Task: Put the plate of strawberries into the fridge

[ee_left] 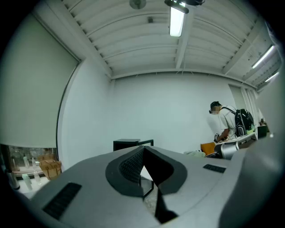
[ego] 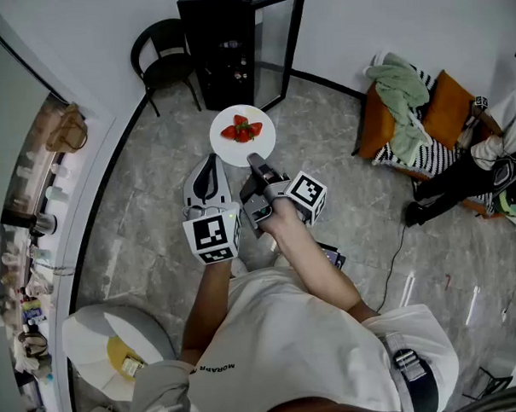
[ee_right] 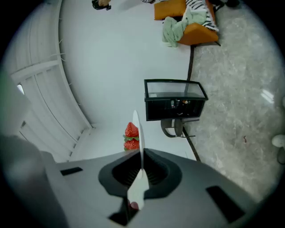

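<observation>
The right gripper [ego: 255,162] is clamping a round white plate [ego: 230,151] of red strawberries [ego: 242,130]. The left gripper [ego: 210,160] is sitting closed, empty.

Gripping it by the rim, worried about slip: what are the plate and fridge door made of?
Plate: thin, plain white, smooth edge; probably ceramic or melamine, cannot tell which.
Fridge door: clear pane, likely glass, in a black frame; the floor shows through it.

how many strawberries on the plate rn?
4 strawberries, bunched in the middle of the plate, head view: one at the far side, one right, one left, one at the near side. They touch, so another may be hidden.
</observation>
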A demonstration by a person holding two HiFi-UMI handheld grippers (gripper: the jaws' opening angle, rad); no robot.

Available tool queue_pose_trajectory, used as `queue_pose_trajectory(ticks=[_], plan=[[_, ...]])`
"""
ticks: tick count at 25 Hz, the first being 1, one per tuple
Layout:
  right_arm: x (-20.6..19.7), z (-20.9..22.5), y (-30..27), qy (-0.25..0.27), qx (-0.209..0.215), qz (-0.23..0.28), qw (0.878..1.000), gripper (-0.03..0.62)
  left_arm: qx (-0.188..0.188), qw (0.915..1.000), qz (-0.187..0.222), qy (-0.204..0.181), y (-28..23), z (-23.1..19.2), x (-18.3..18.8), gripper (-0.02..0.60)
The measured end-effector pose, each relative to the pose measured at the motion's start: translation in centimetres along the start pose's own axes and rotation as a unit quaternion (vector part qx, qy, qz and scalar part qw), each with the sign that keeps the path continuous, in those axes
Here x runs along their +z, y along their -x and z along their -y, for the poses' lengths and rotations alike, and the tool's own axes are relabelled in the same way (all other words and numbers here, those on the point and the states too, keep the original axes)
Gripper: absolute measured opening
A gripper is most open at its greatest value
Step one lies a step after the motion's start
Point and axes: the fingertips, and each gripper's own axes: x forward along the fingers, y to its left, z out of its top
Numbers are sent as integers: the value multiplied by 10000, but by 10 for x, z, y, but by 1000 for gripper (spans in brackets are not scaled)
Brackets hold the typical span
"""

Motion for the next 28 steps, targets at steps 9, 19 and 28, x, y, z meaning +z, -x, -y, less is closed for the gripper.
queue_pose_trajectory(ticks=[9, 19, 28], plan=[[-5, -7, 2, 0, 66, -16, 10000, 21, 0, 10000, 86, -41, 6, -1, 7, 1], [-6, -3, 1, -122, 42, 68, 9999, 21, -59, 9999, 73, -40, 5, -7, 5, 2], [-31, 7, -4, -217, -60, 252, 9994, 21, -150, 9998, 116, -9, 16, -36, 2, 0]])
